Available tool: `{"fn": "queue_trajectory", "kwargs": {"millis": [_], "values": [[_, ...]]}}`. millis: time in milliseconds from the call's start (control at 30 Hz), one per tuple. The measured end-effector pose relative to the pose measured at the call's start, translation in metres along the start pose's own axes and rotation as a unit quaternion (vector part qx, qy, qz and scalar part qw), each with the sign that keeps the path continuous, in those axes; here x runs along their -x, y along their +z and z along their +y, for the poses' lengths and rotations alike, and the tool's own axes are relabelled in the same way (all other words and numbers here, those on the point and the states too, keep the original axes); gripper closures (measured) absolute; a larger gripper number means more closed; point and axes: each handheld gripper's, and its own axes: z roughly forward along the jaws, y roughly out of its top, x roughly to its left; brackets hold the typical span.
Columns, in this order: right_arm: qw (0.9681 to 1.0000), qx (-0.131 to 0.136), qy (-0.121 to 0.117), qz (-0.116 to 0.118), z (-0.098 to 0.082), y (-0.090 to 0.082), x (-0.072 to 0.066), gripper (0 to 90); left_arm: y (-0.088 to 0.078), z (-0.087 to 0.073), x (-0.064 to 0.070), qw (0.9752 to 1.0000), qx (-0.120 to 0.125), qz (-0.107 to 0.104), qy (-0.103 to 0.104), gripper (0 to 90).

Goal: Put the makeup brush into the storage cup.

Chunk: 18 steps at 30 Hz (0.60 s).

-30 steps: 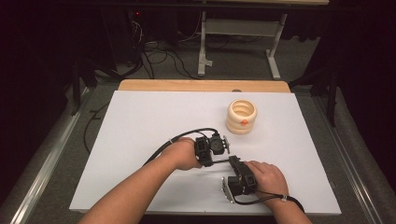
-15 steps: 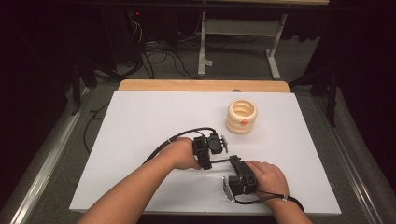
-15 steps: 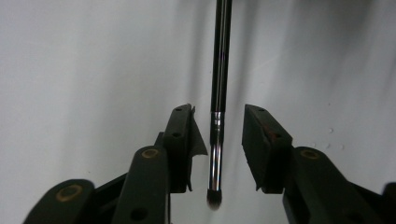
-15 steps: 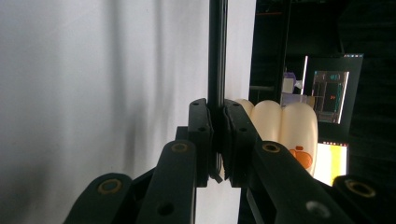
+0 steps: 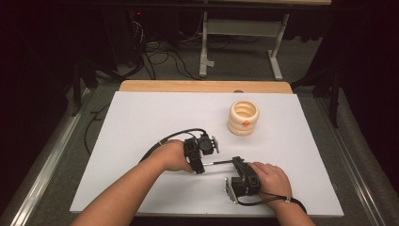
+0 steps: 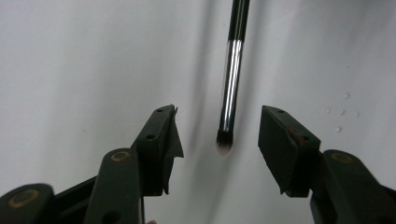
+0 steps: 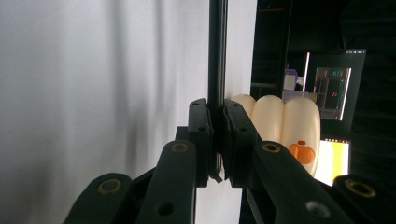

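Observation:
A slim black brush (image 6: 232, 65) with a silver ferrule and dark bristles hangs level just over the white table (image 5: 141, 122). My left gripper (image 6: 218, 114) is open and its jaws have just been opening; the bristle tip lies between them, touching neither pad. In the high view the left gripper (image 5: 200, 162) sits at the brush's (image 5: 219, 162) left end. My right gripper (image 5: 235, 162) holds the other end. Its jaws (image 7: 215, 105) are shut on the black handle (image 7: 217, 56). A cream ribbed holder (image 5: 243, 117) with an orange mark stands upright farther back.
The cream holder (image 7: 280, 126) shows close behind the right jaws. A wooden strip (image 5: 202, 86) runs along the table's far edge. Cables and metal frame legs (image 5: 204, 42) lie on the floor beyond. Both forearms come in from the near edge.
The left gripper's jaws have opened and let go of the brush tip, and that hand has slid a little to the left. The right gripper and the holder have stayed put.

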Motion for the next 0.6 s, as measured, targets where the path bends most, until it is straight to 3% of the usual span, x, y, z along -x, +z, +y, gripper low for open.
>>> {"fn": "queue_trajectory", "kwargs": {"millis": [67,133,267,300,367,433,500,567,600], "values": [[1.0000,0.001,-0.009,0.000,-0.001,0.000,0.003,85.4,0.001,-0.004,-0.002,1.0000,0.000,-0.001,-0.007,46.0],[1.0000,-0.004,0.005,0.000,-0.002,-0.001,0.001,85.4,0.001,-0.008,-0.003,0.9999,0.000,-0.003,-0.012,45.3],[1.0000,0.002,-0.009,-0.002,-0.004,0.000,0.004,85.4,0.002,-0.017,-0.006,0.9997,-0.004,-0.006,-0.022,44.4],[1.0000,-0.005,0.004,0.001,-0.005,-0.001,0.002,85.4,0.002,-0.018,-0.006,0.9997,-0.003,-0.005,-0.024,44.1],[0.9999,0.006,-0.010,-0.004,-0.005,0.001,0.005,85.4,0.002,-0.022,-0.008,0.9996,-0.003,-0.006,-0.028,43.6],[1.0000,0.000,0.004,-0.002,-0.006,0.000,0.003,85.4,0.002,-0.026,-0.009,0.9995,-0.005,-0.005,-0.032,42.9],[1.0000,0.005,-0.003,-0.004,-0.007,0.001,0.005,85.4,0.002,-0.030,-0.010,0.9993,-0.004,-0.008,-0.037,42.5],[0.9999,-0.006,0.009,-0.001,-0.008,-0.001,0.004,85.4,0.002,-0.034,-0.012,0.9991,-0.005,-0.008,-0.041,41.8],[1.0000,0.002,-0.004,-0.005,-0.009,0.000,0.007,85.4,0.001,-0.036,-0.013,0.9990,-0.005,-0.009,-0.043,41.1]]}}
